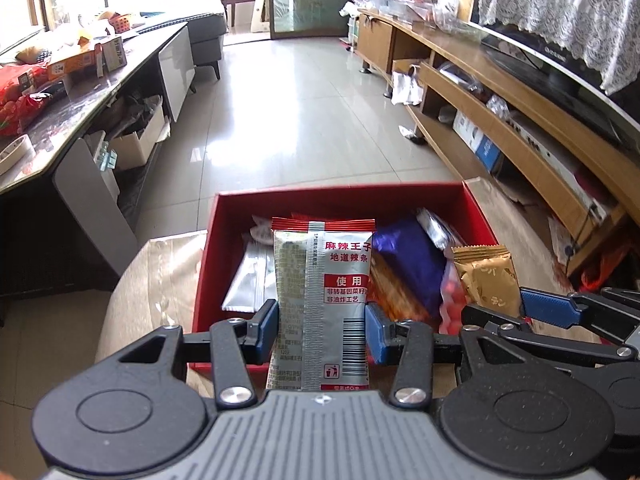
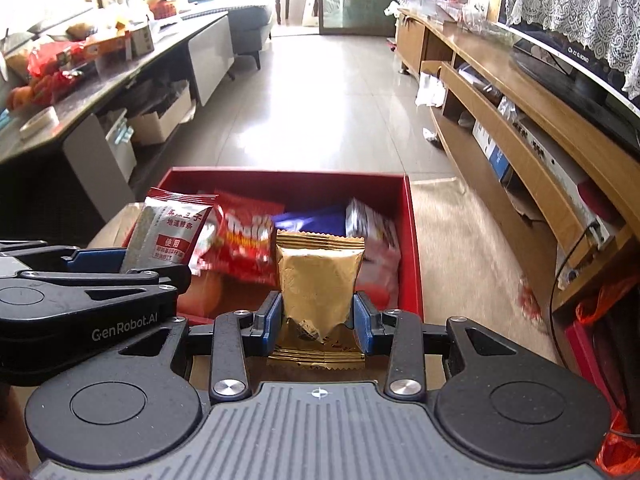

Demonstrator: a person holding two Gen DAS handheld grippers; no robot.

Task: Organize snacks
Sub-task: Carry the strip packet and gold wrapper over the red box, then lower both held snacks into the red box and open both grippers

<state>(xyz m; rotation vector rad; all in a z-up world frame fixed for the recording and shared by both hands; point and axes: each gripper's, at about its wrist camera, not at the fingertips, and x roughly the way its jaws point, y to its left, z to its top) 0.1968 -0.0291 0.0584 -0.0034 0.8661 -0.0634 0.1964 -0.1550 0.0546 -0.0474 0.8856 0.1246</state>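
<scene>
A red box (image 1: 478, 216) of snacks sits on a tan surface (image 1: 160, 272) above the tiled floor (image 1: 304, 112). Over its near edge, the left hand-held gripper (image 1: 322, 326) is clamped on an upright silver packet (image 1: 320, 300), and the right hand-held gripper (image 2: 318, 320) is clamped on a gold packet (image 2: 318, 280).

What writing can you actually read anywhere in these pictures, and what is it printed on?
"麻辣王子", "地道辣条", "使用": silver packet in the left gripper.
"GenRobot.AI": left gripper's body, seen from the right wrist.
Gold packet in the right gripper: too creased to read.
Red bag: blurred.
</scene>
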